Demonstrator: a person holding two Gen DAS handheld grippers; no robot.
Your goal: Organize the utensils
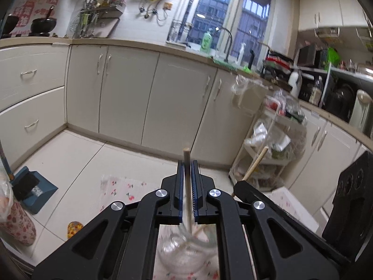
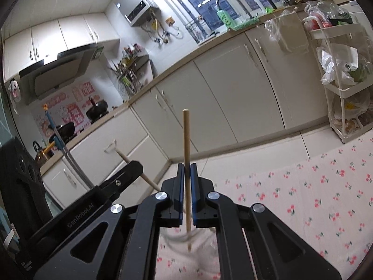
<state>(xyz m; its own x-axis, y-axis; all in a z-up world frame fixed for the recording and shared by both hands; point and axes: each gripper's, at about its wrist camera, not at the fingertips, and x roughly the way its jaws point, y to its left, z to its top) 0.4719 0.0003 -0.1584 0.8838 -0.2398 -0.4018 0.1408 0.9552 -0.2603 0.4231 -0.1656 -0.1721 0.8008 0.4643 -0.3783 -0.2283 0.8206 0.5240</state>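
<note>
Left claw (image 1: 187, 179) grips a chopstick (image 1: 186, 161); right claw (image 2: 187, 182) grips another (image 2: 186, 137). Below both, a glass jar (image 1: 186, 252) waits. Judged midway: neither stick released yet

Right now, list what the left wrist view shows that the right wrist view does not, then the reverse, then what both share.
Only the left wrist view: a blue dustpan on the floor, and a clear glass jar below the left gripper, which is shut on a wooden chopstick.

Only the right wrist view: a range hood over black woks, and the right gripper closed around its own chopstick.

Both: the green bottle by the sink, the white cart, the cherry-print cloth.
</note>
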